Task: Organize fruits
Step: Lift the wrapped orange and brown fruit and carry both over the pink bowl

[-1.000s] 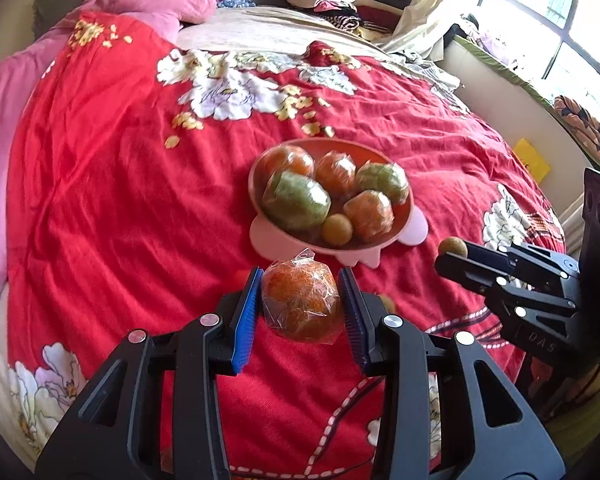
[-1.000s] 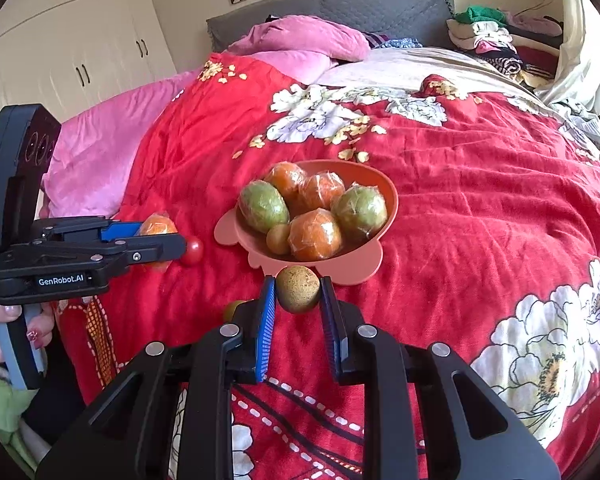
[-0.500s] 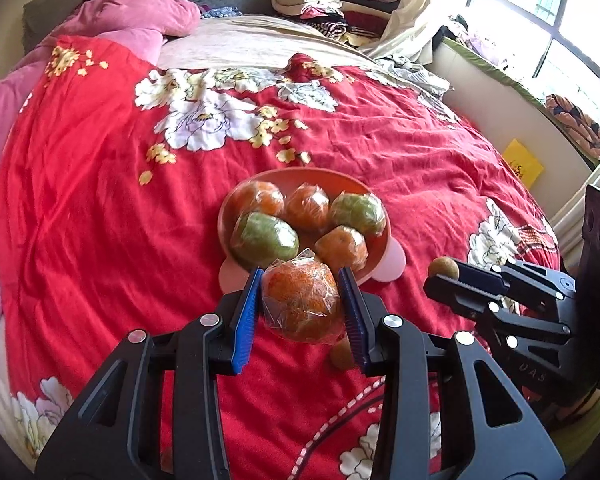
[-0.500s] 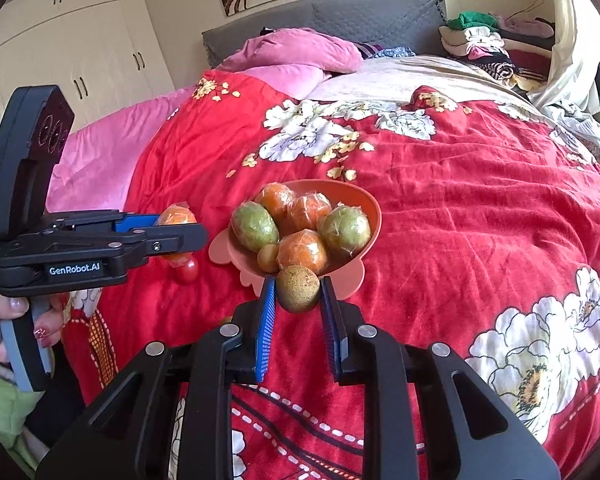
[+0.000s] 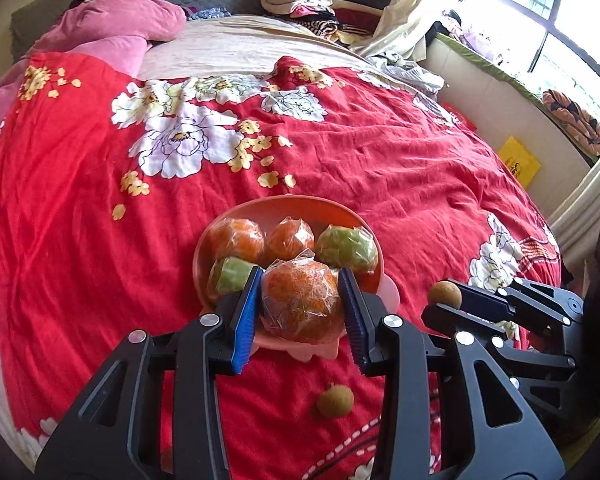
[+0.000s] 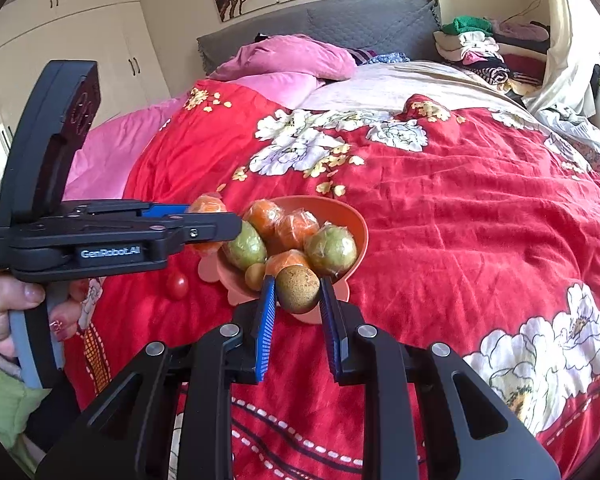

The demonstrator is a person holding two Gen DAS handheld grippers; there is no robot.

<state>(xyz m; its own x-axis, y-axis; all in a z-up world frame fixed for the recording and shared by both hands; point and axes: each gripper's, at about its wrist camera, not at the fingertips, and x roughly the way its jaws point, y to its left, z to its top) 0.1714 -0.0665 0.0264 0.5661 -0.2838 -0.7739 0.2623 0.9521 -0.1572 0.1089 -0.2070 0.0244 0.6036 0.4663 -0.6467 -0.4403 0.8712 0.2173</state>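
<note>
My left gripper (image 5: 300,286) is shut on a plastic-wrapped orange (image 5: 302,304), held over the near rim of the pink bowl (image 5: 280,204). The bowl holds several wrapped orange and green fruits. My right gripper (image 6: 297,289) is shut on a small brown longan (image 6: 298,289), just before the bowl (image 6: 356,236) in its own view. In the left wrist view the right gripper (image 5: 440,298) stands to the right of the bowl with the longan (image 5: 444,295) at its tip. The left gripper (image 6: 216,224) comes in from the left in the right wrist view, a hand (image 6: 4,312) on its handle.
A loose longan (image 5: 335,400) lies on the red floral bedspread (image 5: 80,220) in front of the bowl. A small red fruit (image 6: 177,286) lies left of the bowl. Pink pillows (image 6: 292,60) and folded clothes (image 6: 480,44) sit at the far end of the bed.
My left gripper has carried the wrapped orange forward from short of the bowl to over its near rim. The right gripper has stayed about where it was, still holding the longan.
</note>
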